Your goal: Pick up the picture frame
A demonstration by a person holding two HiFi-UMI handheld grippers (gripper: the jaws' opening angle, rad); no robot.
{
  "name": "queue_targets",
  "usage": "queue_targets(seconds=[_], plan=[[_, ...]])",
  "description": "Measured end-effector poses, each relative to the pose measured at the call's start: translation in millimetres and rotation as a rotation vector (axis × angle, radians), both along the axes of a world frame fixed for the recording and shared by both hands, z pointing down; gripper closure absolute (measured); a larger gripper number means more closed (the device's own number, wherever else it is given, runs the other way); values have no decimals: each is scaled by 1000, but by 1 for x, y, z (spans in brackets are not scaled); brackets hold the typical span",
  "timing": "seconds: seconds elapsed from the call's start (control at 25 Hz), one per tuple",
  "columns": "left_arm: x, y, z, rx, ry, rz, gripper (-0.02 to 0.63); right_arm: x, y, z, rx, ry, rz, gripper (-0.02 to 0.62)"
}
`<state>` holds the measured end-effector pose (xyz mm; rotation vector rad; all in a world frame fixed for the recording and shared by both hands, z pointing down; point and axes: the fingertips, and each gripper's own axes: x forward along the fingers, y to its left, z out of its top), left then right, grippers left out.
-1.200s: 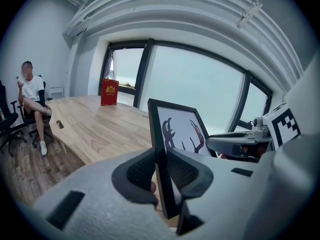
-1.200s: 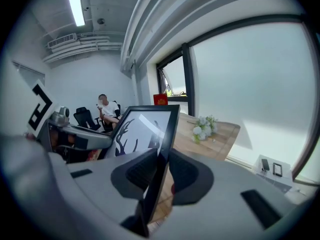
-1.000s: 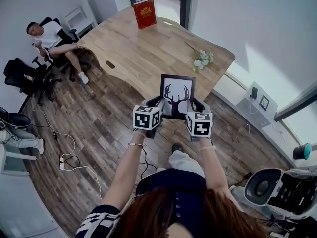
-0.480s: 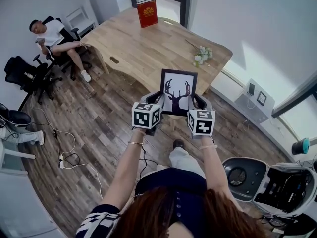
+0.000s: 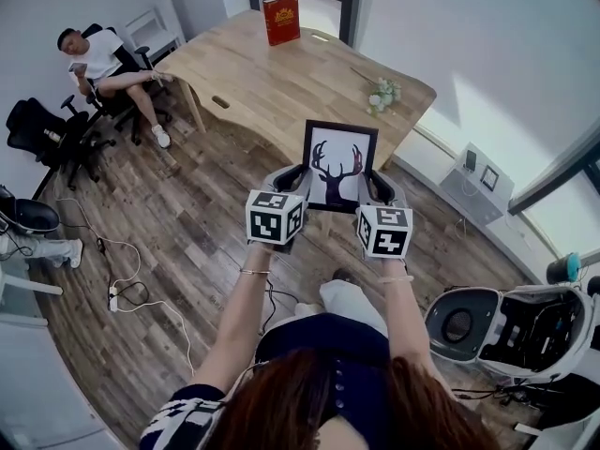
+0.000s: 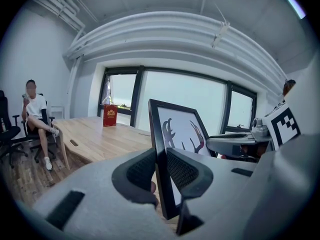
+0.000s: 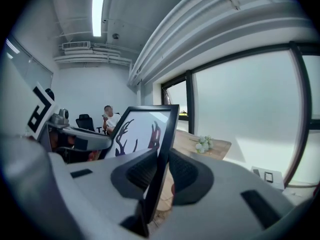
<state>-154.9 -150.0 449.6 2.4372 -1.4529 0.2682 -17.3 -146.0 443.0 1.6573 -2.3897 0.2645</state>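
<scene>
**Both grippers pinching the frame upright, just short of the desk**

The wood floor [image 5: 178,242] is spreading under the whole scene. The long wooden desk [image 5: 272,82] is standing ahead of the person. A second person [image 5: 94,64] is sitting in a chair off the desk's far left end.

The frame [image 5: 339,157] is black-edged, with a dark antlered head on white. It is hanging upright in the air on the near side of the desk, with the print facing the person. In the head view its top is overlapping the desk's edge. Only the two grippers are carrying it.

The left gripper [image 5: 298,181] is clamping the frame's left side bar, low down. In the left gripper view its fingers [image 6: 137,171] are standing only narrowly apart. One pad is pressing the front of the bar and the other the back.

The right gripper [image 5: 373,186] is doing the same on the right side bar. Its fingers [image 7: 187,176] are squeezing the thin black edge from both faces.

Both arms are reaching forward with the forearms roughly parallel. The grippers are pointing ahead and a little downward. Their marker cubes [image 5: 275,217] are sitting side by side at about the same height.

A red book [image 5: 281,19] is standing upright at the desk's far end. A small bunch of white flowers [image 5: 382,94] is lying near its right edge.
</scene>
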Motion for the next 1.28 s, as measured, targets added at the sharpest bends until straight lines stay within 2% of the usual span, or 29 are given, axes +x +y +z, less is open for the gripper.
queue_targets(seconds=[0.4, 0.8, 1.28], plan=[[7, 29, -36, 73, -1, -4, 523, 7, 30, -34, 67, -22, -5, 518], [30, 67, -79, 149, -1, -19, 523, 32, 66, -78, 145, -34, -22, 520], [59, 135, -100, 198, -14, -30, 523, 60, 132, -99, 187, -39, -41, 519]])
